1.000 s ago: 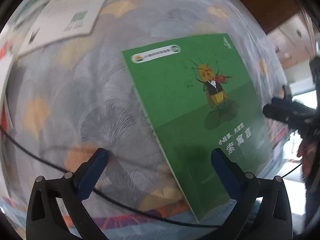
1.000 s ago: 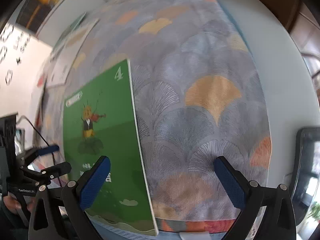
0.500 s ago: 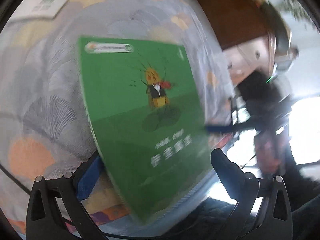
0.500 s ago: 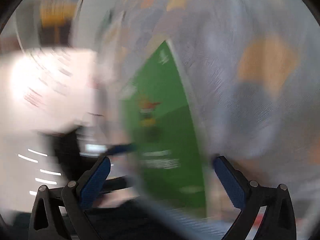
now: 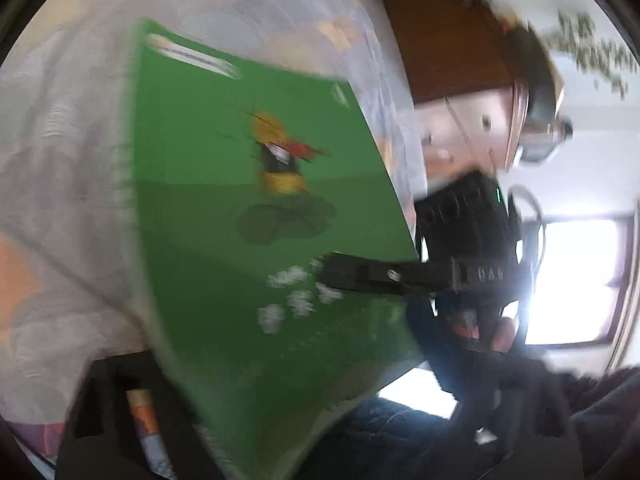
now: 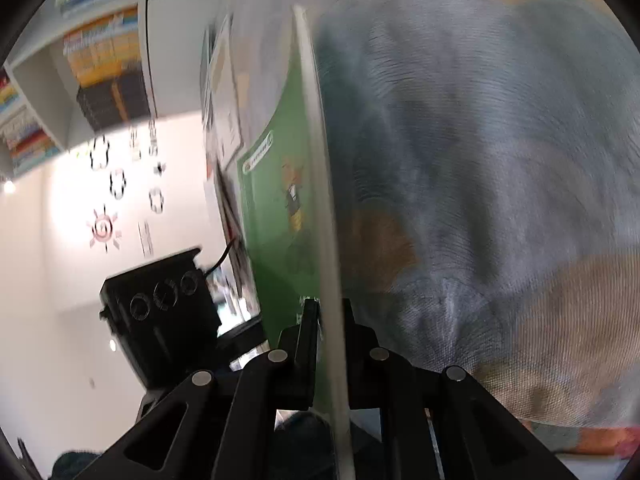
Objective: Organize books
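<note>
Book: a thin green picture book (image 5: 248,248) with a cartoon insect playing a violin on its cover, lifted at a tilt above the patterned tablecloth (image 5: 60,160) on the counter.

Left wrist view
- Book place: fills the middle of the picture, its near lower corner low in the frame, over the left claw (image 5: 168,420).
- Left claw: blurred and mostly hidden behind the cover; its jaws have just been closing with the book's corner in their region, but whether the pads press on it cannot be told.
- Right claw (image 5: 340,274): reaches in from the right as a dark bar and is clamped on the book's right edge, just beside the white title characters.
- Background: a brown wooden cabinet (image 5: 448,40) at the top, a bright window (image 5: 572,280) on the right.

Right wrist view
- Book place: seen nearly edge-on, its pale edge (image 6: 324,208) running up the centre, green cover facing left.
- Right claw (image 6: 326,320): clenched on the book's near edge, one finger on each face; the jaws have just been closing onto it.
- Left side: the black body of the other tool (image 6: 160,312), and a white wall with bookshelves (image 6: 100,60) above.
- Right side: the fan-patterned tablecloth (image 6: 480,160), blurred.
</note>
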### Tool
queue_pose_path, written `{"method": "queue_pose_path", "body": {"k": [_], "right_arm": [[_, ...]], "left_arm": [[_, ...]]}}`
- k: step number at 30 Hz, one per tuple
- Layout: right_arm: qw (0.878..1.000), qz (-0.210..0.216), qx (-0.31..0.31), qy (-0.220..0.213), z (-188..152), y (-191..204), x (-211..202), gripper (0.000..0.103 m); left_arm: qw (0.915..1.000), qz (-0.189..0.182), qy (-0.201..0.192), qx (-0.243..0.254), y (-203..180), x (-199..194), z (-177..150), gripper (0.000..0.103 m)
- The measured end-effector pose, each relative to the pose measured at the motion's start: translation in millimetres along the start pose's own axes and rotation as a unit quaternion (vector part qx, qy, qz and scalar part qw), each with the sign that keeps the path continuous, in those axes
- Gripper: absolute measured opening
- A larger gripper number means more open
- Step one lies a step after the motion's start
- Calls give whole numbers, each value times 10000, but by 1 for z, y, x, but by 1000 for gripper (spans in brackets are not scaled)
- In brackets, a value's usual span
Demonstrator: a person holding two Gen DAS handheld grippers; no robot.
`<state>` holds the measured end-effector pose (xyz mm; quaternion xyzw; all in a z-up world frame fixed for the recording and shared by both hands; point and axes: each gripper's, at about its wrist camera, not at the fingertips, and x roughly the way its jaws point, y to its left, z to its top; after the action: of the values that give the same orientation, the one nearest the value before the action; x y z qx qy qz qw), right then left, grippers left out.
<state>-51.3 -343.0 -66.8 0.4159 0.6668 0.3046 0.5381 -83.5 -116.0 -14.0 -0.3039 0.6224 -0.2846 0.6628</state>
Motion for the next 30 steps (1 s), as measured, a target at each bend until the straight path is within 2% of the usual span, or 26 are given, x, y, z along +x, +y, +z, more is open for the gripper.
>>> {"method": "queue_pose_path", "body": {"k": [1,2,4,6,9,14,19,22,26,30], "right_arm": [[9999,66,-6,-126,-3,2,-2,9],[9995,170,-15,-277,-6,5,-6,9],[9982,364,-1,-485,-12,13,-14,6],[9972,381,-118,-625,-17,27,-16,6],[9958,139,-476,-765,-22,54,-14,8],[9938,330,-651,-841,-22,78,-17,9],[9908,258,-1101,-748,-19,112,-7,10],[9836,-100,-1674,-665,-23,145,14,12],[9799,-129,-1915,-538,-20,188,57,12],[9822,27,-1850,-311,-11,225,119,12]], "left_arm": [[9998,84,-149,-137,5,-6,2,35],[9991,10,-321,-266,9,-13,3,30],[9977,86,-598,-292,5,-27,6,30],[9951,605,-777,103,-15,-38,11,30],[9890,1058,-927,450,-34,-50,18,30],[9812,1357,-1195,677,-38,-92,23,30],[9719,1576,-1516,871,-23,-139,12,30],[9676,1563,-1796,842,-3,-179,10,30],[9638,1432,-2170,597,34,-232,8,30],[9572,1582,-2408,268,85,-284,4,30]]}}
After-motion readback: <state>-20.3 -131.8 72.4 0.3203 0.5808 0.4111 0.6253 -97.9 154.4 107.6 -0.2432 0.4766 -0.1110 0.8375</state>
